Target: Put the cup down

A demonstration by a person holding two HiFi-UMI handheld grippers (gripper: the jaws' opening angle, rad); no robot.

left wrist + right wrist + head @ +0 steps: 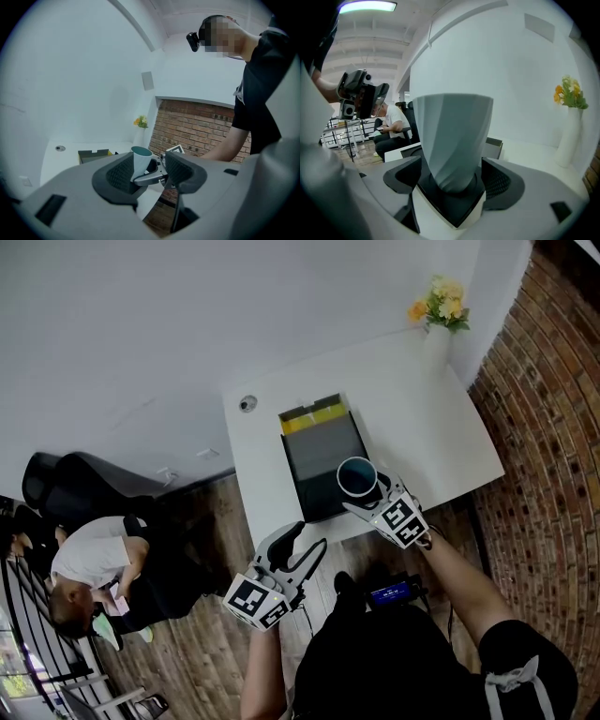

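Observation:
In the head view my right gripper (370,495) is shut on a cup (356,474) with a pale outside and a blue inside. It holds the cup upright over the near end of a dark box (314,451) on the white table (422,418). The right gripper view shows the cup (452,131) standing between the pads, its base low in my right gripper (452,180). My left gripper (305,542) hangs open and holds nothing, off the table's near edge and over the wooden floor. Between the open jaws of my left gripper (147,171) the cup (140,160) shows farther off.
The box has a yellow compartment (314,413) at its far end. A white vase of yellow flowers (438,320) stands at the table's far right corner, by a brick wall (553,427). A small round fitting (247,403) sits far left. A person (89,568) sits left of the table.

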